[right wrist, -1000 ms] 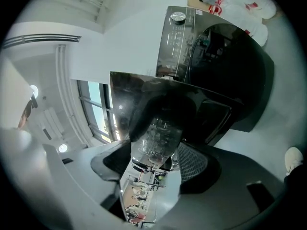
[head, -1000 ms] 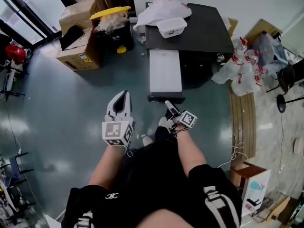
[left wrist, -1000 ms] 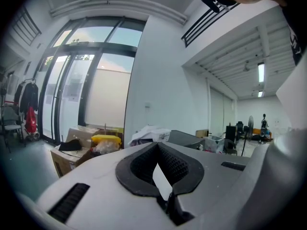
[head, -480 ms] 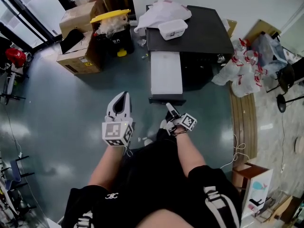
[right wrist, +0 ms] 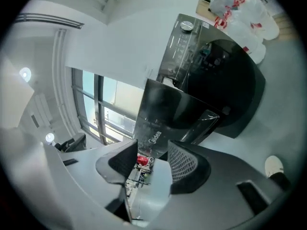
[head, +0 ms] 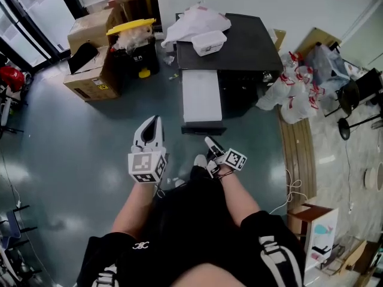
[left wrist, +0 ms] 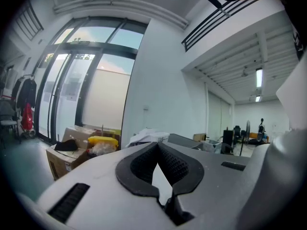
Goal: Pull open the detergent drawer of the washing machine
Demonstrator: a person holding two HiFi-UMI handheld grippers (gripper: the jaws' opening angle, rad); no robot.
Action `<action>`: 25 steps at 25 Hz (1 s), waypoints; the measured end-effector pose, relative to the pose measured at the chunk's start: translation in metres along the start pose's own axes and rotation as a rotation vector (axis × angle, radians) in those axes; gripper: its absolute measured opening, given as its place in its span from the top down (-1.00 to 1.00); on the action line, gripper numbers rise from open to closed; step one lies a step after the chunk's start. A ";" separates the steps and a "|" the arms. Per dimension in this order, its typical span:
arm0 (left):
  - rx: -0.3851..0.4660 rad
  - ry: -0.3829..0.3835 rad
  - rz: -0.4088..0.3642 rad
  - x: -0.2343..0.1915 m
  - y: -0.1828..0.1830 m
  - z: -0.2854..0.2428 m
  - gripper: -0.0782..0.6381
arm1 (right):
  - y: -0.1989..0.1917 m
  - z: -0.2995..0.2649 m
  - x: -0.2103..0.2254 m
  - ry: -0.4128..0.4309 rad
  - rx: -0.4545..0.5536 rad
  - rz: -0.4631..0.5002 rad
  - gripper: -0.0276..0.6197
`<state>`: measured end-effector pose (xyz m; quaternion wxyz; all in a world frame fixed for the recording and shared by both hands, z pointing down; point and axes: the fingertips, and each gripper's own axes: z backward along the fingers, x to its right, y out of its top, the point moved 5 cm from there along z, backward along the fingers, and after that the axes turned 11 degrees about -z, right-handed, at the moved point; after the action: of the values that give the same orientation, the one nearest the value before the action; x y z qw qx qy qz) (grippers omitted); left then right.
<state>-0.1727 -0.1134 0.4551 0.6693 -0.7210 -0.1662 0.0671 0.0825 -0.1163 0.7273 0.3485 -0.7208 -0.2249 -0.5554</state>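
Room: we look down on a glossy grey-green floor (head: pixel 78 148). There are cardboard boxes (head: pixel 90 34) at the upper left of the head view and red-and-white plastic bags (head: pixel 287 94) at the right.
Washing machine: the dark washing machine (head: pixel 245 40) stands at the upper middle, with a white tub (head: pixel 208 40) and a white bag (head: pixel 194 20) on its top.
Detergent drawer: the detergent drawer (head: pixel 201 94) stands far out of the machine. It reaches toward the bottom of the frame, white face up, with its dark front at the near end.
Head view only: we see both grippers at once, the whole length of the drawer, and the person's legs (head: pixel 197 232) in black.
Right gripper view only: we see the drawer's glossy dark front with its brand mark, the round door (right wrist: pixel 225 80) and a dial (right wrist: pixel 187 26) near the top.
Left gripper view only: we see tall windows (left wrist: pixel 72 90) at the left.
Left gripper: the left gripper (head: pixel 153 121) sits to the lower left of the drawer front, apart from it. Its jaw tips meet, with nothing between them.
Right gripper: the right gripper (head: pixel 209 142) sits just below the drawer front. Its jaws stand fairly wide and are closing. The drawer front shows just beyond the tips, and the pads press on nothing.
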 end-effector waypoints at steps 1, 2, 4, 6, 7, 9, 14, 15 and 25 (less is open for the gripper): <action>0.003 -0.002 0.006 0.001 0.000 0.000 0.78 | 0.000 0.004 -0.006 -0.013 -0.001 0.019 0.34; 0.004 -0.004 0.013 0.001 -0.001 0.001 0.78 | 0.001 0.006 -0.016 0.009 0.001 0.033 0.38; 0.005 -0.011 0.028 0.003 -0.001 0.002 0.78 | 0.005 0.010 -0.044 0.067 0.022 0.078 0.51; 0.008 -0.020 0.039 0.004 0.000 0.002 0.78 | 0.017 0.017 -0.074 0.059 0.060 0.165 0.68; 0.010 -0.023 0.042 0.005 0.000 0.001 0.78 | 0.026 0.019 -0.088 0.044 0.081 0.228 0.77; 0.004 -0.025 0.044 0.005 -0.001 -0.001 0.78 | 0.043 0.022 -0.119 0.026 0.119 0.361 0.87; -0.025 -0.009 0.048 0.007 -0.005 0.000 0.78 | 0.077 0.034 -0.194 -0.016 0.224 0.656 0.91; -0.027 -0.006 0.047 0.007 -0.003 0.000 0.78 | 0.083 0.037 -0.209 -0.032 0.254 0.718 0.91; 0.004 -0.017 0.018 0.042 0.029 0.007 0.78 | 0.111 0.071 -0.315 -0.111 0.507 1.189 0.91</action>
<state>-0.1313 -0.0942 0.4315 0.6688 -0.7204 -0.1652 0.0800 0.1190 -0.1158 0.3880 0.7437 -0.6454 0.0709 -0.1594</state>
